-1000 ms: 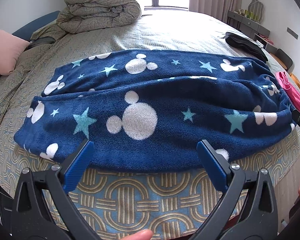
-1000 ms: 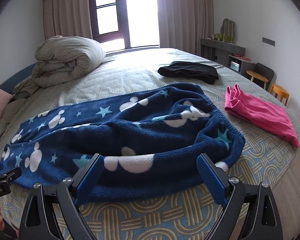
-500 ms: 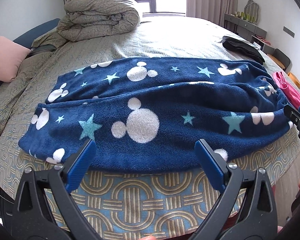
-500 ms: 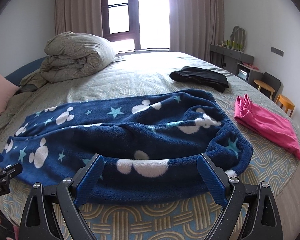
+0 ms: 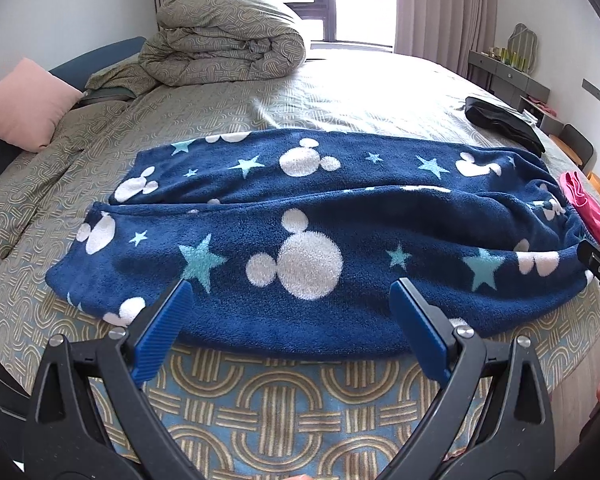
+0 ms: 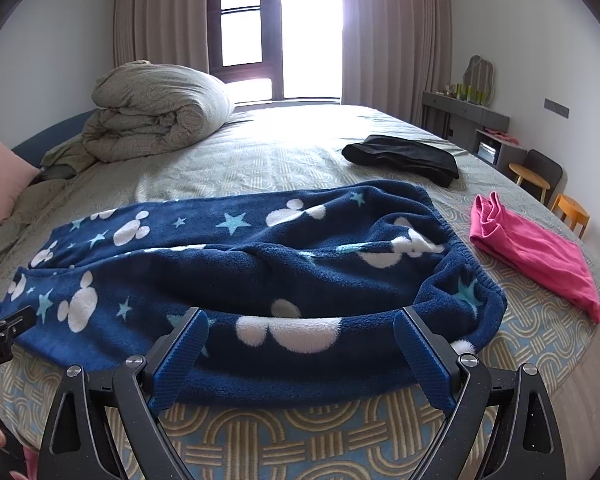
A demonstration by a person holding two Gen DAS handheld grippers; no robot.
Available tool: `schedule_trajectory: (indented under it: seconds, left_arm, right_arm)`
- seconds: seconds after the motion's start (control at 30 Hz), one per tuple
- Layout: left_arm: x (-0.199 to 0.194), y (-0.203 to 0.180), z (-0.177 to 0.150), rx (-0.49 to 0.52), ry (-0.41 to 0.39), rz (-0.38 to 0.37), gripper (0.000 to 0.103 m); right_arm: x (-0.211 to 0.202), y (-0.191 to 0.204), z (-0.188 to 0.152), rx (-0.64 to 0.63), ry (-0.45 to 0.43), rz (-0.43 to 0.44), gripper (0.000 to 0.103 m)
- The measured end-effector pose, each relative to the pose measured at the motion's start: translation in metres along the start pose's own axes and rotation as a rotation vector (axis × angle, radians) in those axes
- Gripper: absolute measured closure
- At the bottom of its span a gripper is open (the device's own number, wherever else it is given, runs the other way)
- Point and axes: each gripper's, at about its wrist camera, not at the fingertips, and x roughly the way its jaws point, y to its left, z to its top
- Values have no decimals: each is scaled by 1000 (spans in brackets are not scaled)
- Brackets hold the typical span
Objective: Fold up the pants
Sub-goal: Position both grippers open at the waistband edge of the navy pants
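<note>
A rolled-up grey-green duvet (image 6: 156,110) sits at the far left corner of the bed (image 6: 300,148), near the headboard end. A pink pillow (image 5: 28,106) lies at the bed's left edge. Toward the right edge, a folded black garment (image 6: 404,158) rests on the patterned bedspread, and a pink garment (image 6: 536,250) lies nearer, close to the right edge. Beyond the bed stand a curtained window (image 6: 276,28), a grey dresser (image 6: 472,120) against the right wall, and two small stools (image 6: 568,208).

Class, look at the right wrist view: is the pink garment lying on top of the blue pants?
No: the pink garment lies apart from the blue pants, with bare bedspread showing between them.
</note>
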Motion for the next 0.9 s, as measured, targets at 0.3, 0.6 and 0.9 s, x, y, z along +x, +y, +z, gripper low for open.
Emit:
schedule_trajectory:
  seconds: [0.3,0.6,0.9]
  left_arm:
    - [5,3,-2,3,38,-50,4]
    - [3,3,-4,23,34,-36,4]
    - [5,7,-6,17,48,-30,4]
  right_arm:
    - [2,0,-1,7,10,2,8]
    - [1,0,-2,7,11,3,8]
    - [1,2,-3,9,18,5,8]
